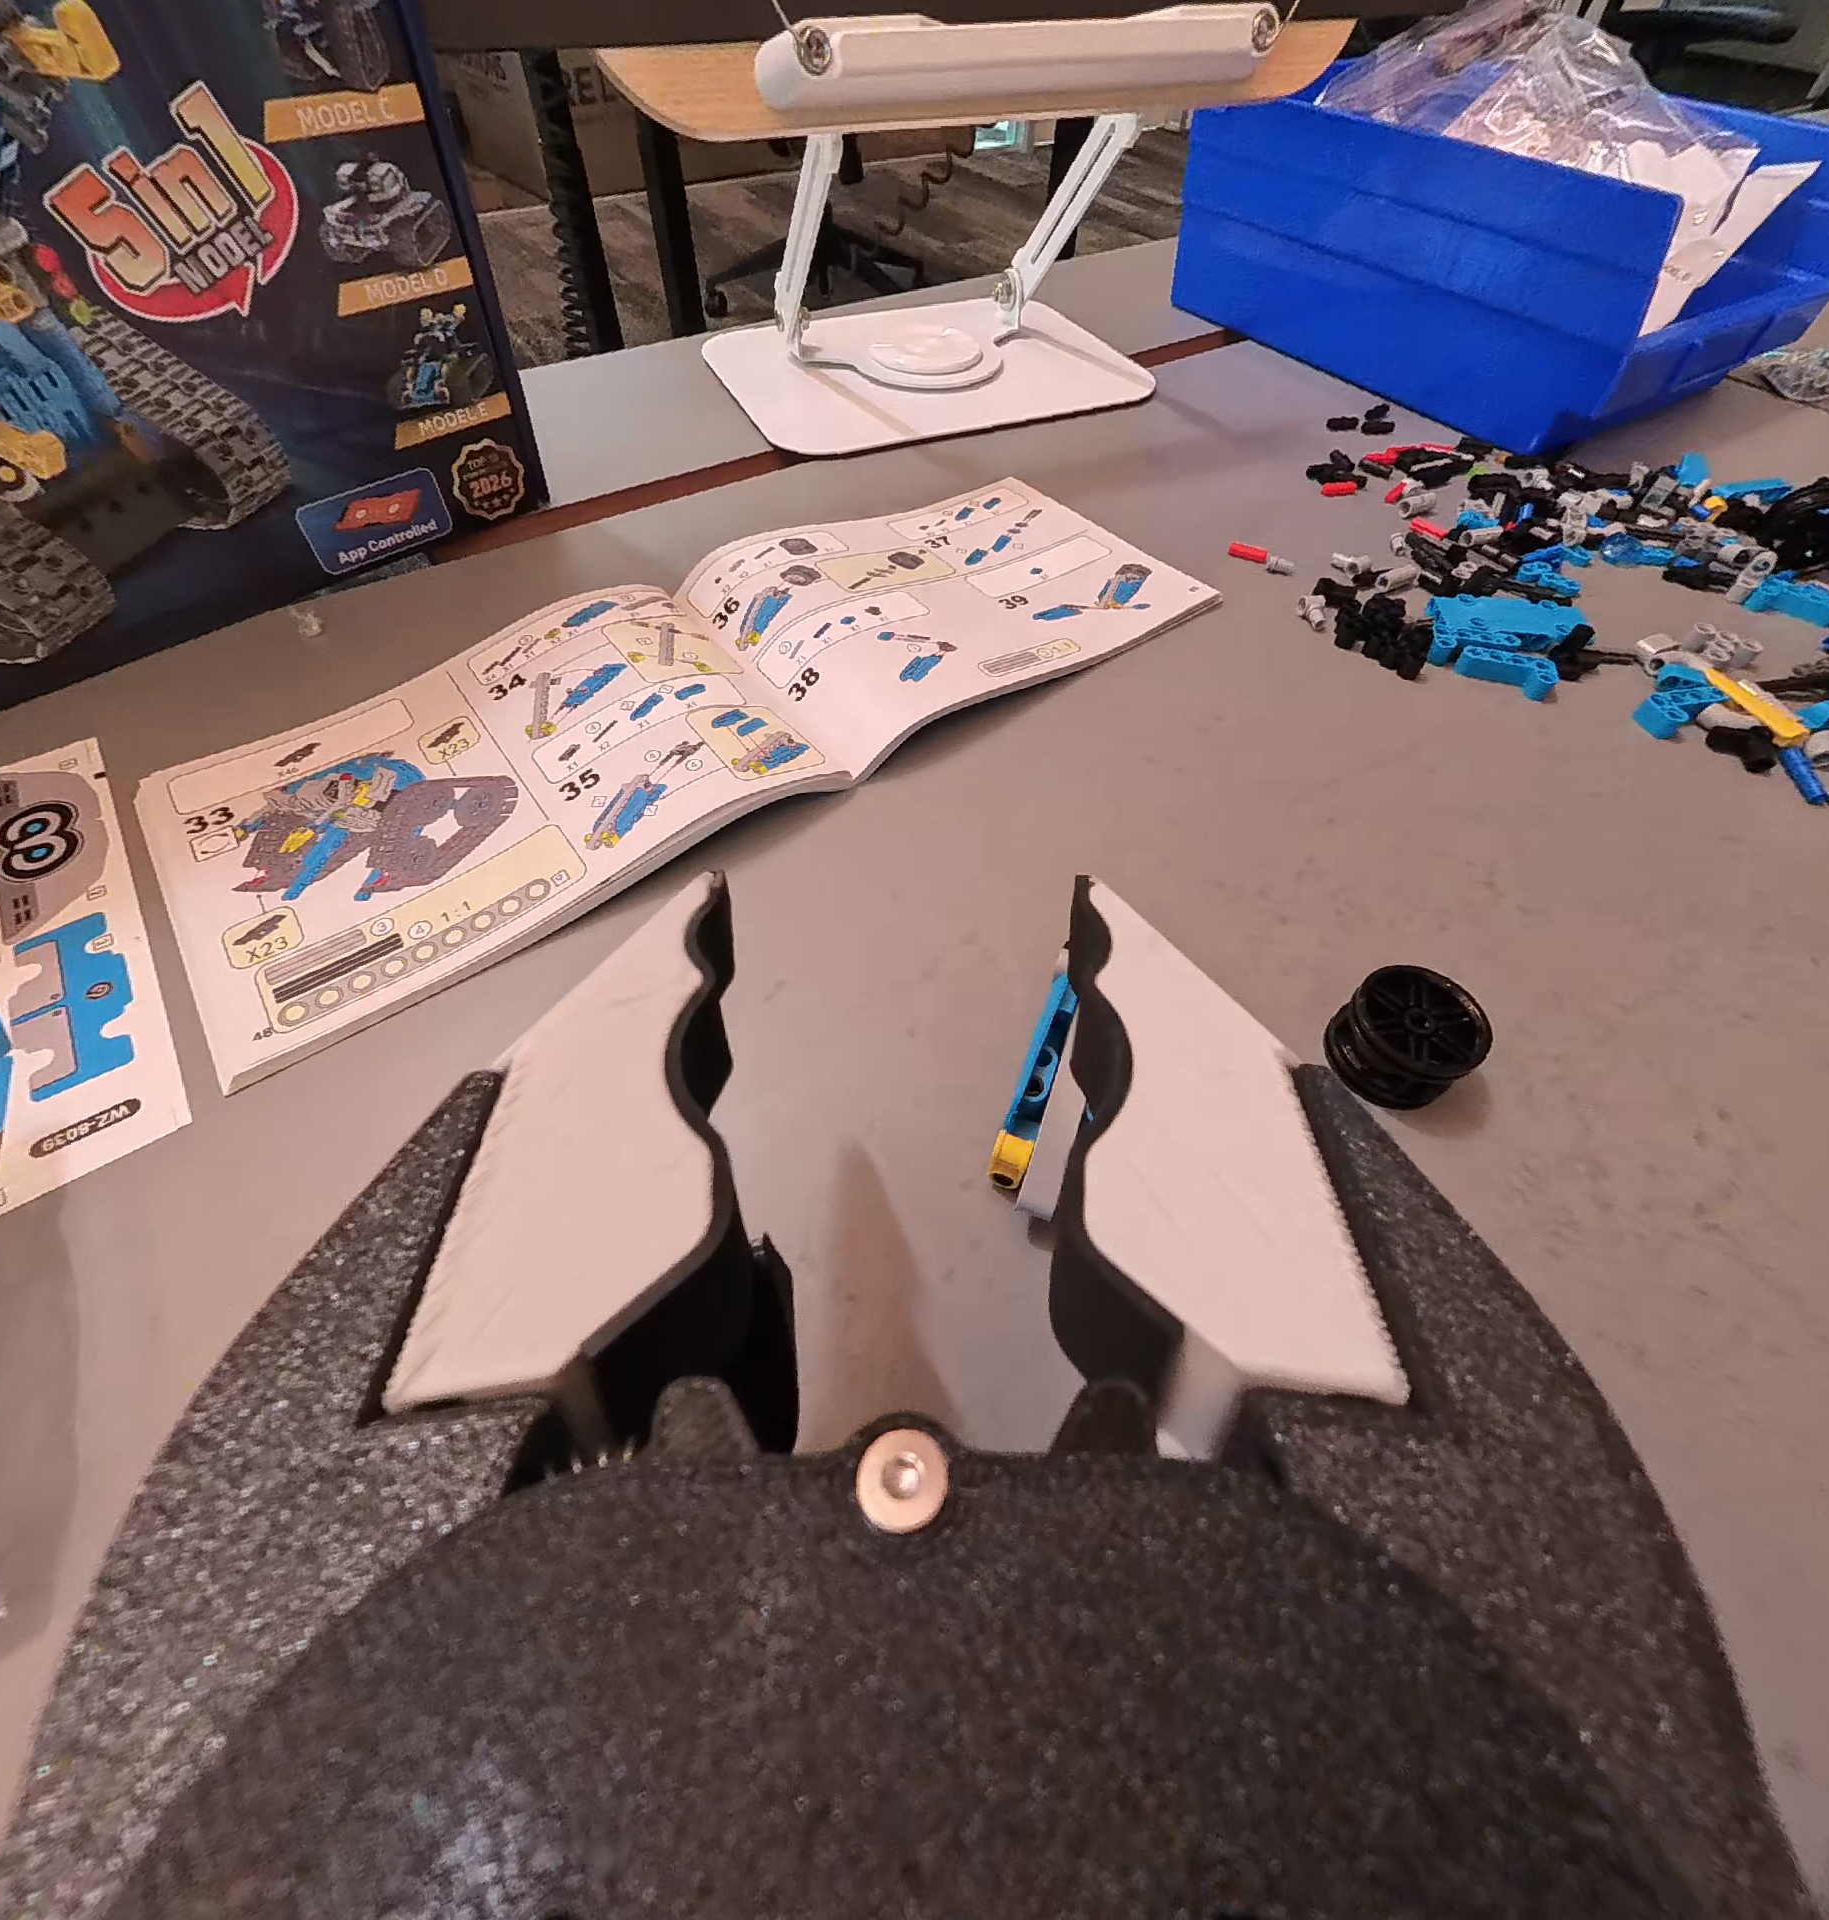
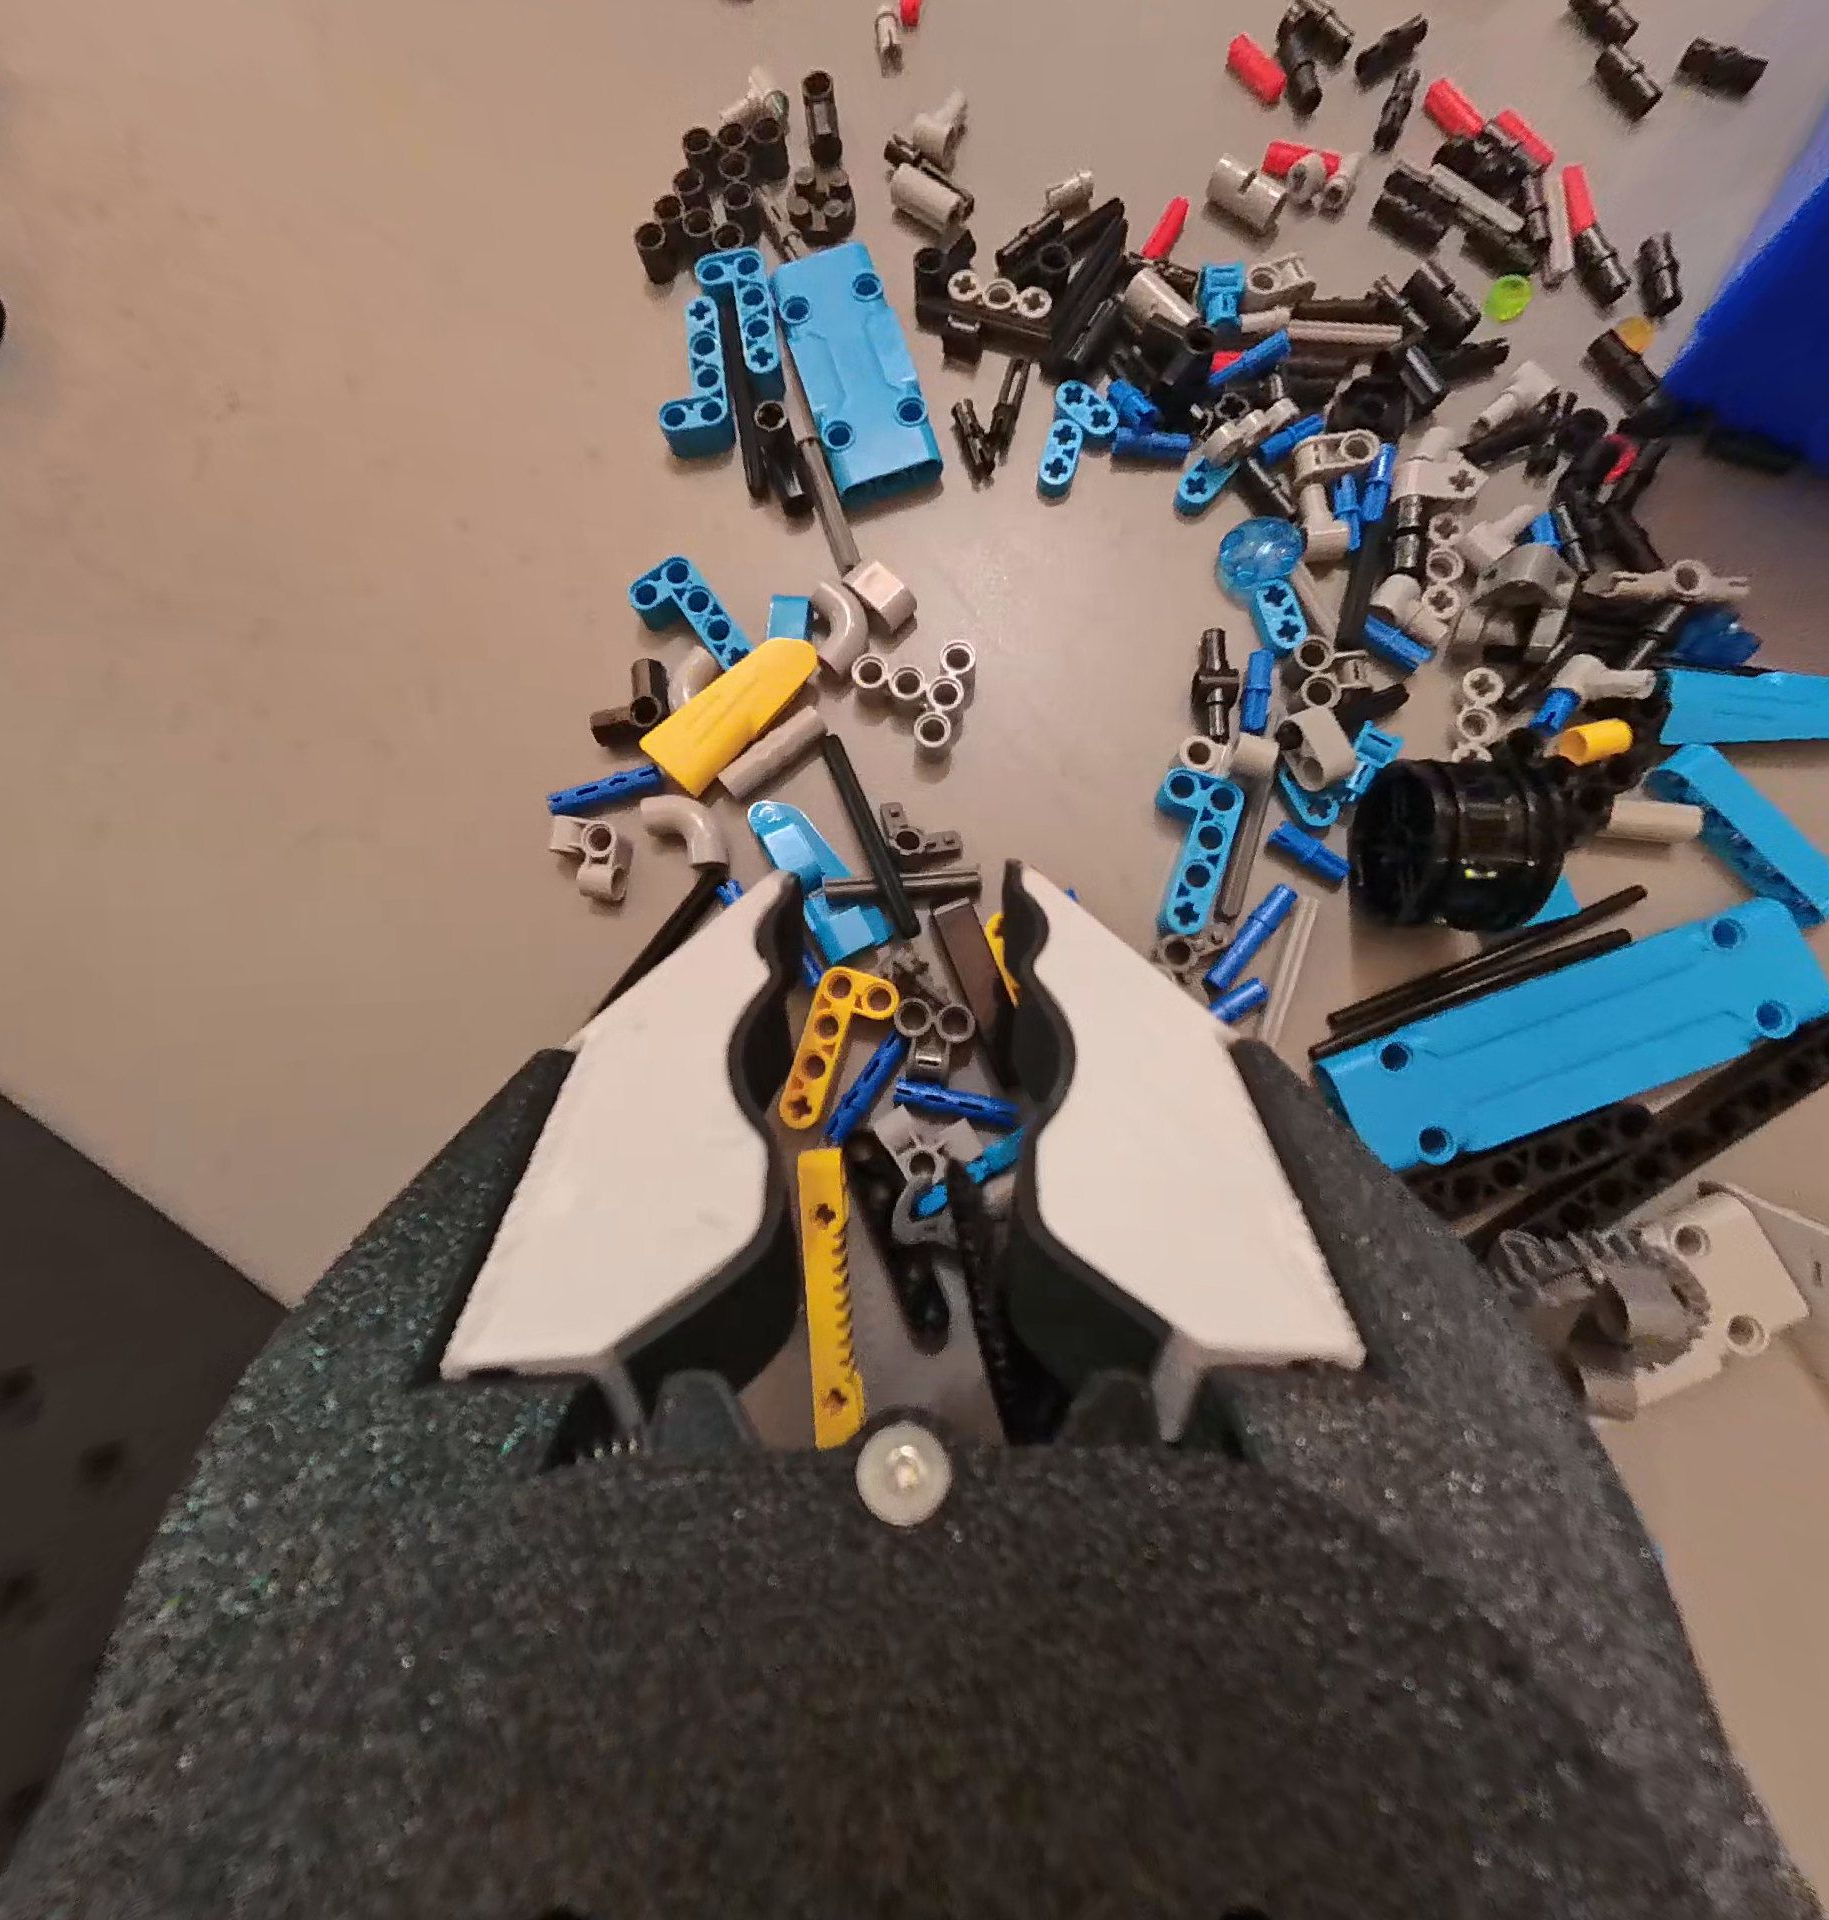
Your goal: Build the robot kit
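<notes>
Left wrist view: tongs [image 1: 899,894] agape, empty.

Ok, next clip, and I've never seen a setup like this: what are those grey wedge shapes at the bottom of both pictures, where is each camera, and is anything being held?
There is no robot arm here. A person holds one pair of tongs in each hand, and a camera on each looks forward along its two fingers, so the grey wedges are those fingers.

In the left wrist view, the left tongs are open above a grey table, holding nothing. A small blue, yellow and grey assembly lies against the inner side of one finger, with a black wheel nearby, an open instruction booklet ahead, and a blue bin beyond.

In the right wrist view, the right tongs are open over a scattered pile of building pieces. A yellow angled beam lies between the fingers, not gripped.
</notes>
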A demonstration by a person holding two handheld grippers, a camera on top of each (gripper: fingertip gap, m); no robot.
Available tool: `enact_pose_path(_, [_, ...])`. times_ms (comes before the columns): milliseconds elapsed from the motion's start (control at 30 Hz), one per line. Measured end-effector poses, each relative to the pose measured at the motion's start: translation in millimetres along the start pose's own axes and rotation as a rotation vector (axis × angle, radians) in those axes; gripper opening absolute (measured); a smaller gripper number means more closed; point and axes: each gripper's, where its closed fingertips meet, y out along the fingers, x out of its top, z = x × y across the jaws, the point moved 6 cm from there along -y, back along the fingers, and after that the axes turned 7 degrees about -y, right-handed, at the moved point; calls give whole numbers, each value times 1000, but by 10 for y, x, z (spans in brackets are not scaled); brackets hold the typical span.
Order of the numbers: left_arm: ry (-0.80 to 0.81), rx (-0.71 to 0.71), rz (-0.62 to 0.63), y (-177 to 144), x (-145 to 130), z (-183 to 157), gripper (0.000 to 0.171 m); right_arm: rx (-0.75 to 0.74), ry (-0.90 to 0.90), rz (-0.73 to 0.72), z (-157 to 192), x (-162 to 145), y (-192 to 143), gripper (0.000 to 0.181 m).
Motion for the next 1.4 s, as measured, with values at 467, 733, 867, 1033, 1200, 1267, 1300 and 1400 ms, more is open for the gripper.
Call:
enact_pose_path(467, [0, -16, 10, -1, -14, -23, 65, 46, 15, 0, 5, 6, 34, 25])
enact_pose_path(733, [2, -17, 17, 2, -24, -24, 64, 36, 10, 39, -47, -20, 18, 34])
enact_pose_path(867, [1, -18, 20, 5, -26, -22, 64, 66, -33, 25, -65, 12, -51, 30])
enact_pose_path(1033, [-1, -16, 12, -2, -17, -17, 64, 107, -193, 81, -139, 62, -86, 16])
enact_pose_path(1200, [-21, -15, 6, -13, -9, 12, 63, 167, -273, 140, -209, 81, -39, 12])
enact_pose_path(1267, [-18, -18, 9, -12, -13, 6, 63, 196, -298, 164, -186, 74, -5, 12])
enact_pose_path(1300, [-14, -18, 11, -11, -15, 0, 63, 202, -307, 179, -179, 58, 17, 13])
enact_pose_path(1400, [-4, -20, 9, -13, -16, -15, 62, 210, -300, 191, -182, 35, 73, 13])
